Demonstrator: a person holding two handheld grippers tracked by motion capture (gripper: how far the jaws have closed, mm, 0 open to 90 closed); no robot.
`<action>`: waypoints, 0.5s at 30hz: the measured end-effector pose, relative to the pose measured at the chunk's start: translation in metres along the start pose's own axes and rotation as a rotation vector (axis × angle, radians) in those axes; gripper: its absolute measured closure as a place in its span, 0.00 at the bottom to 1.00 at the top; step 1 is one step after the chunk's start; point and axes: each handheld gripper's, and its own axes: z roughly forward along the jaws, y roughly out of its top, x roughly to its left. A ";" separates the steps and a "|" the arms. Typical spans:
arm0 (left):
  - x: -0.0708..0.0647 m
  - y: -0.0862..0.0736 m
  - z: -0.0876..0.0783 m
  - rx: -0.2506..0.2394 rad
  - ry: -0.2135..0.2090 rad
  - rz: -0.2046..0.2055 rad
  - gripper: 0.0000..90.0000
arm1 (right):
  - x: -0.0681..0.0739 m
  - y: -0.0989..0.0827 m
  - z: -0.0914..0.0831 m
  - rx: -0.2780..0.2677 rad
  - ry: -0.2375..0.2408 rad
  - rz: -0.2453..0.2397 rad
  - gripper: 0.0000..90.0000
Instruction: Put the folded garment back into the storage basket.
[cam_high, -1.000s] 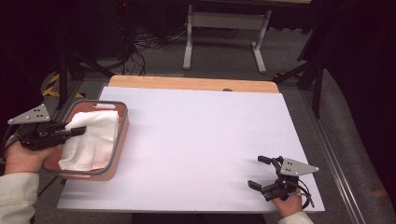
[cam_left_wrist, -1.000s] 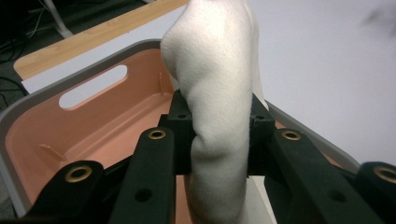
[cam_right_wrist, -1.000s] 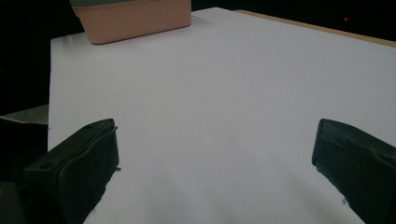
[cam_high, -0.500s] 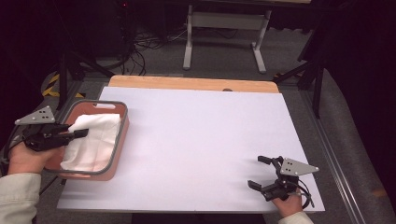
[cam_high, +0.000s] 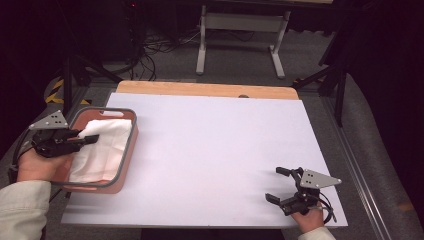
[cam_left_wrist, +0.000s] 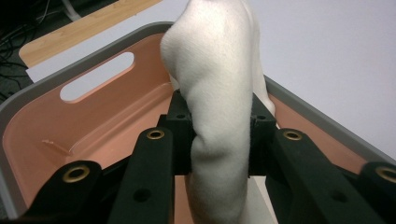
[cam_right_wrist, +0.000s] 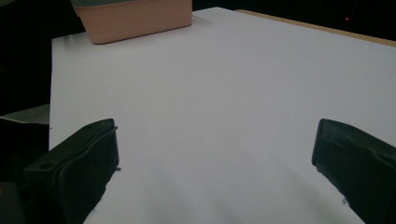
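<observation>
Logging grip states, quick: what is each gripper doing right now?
Left gripper: closed on the white cloth, over the pink basket.
Right gripper: open, holding nothing, above the white table.

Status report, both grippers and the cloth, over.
Left gripper shut on white cloth over pink basket. Right gripper open, idle on white table. Nothing in the way.

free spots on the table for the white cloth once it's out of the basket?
Most of the white tabletop is bare: the whole stretch between the pink basket at the left edge and the right gripper near the front right corner. Crowded only at the basket, where the left gripper pinches the white cloth.
</observation>
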 end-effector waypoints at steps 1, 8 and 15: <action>0.000 0.000 0.001 0.000 -0.001 -0.008 0.78 | 0.000 0.000 0.000 0.000 0.001 0.001 0.01; 0.003 0.000 0.005 0.000 0.012 -0.026 0.78 | 0.000 0.000 0.000 -0.001 0.002 0.000 0.01; 0.006 0.002 0.004 -0.077 0.066 -0.067 0.45 | 0.000 0.000 0.000 -0.001 0.003 0.001 0.01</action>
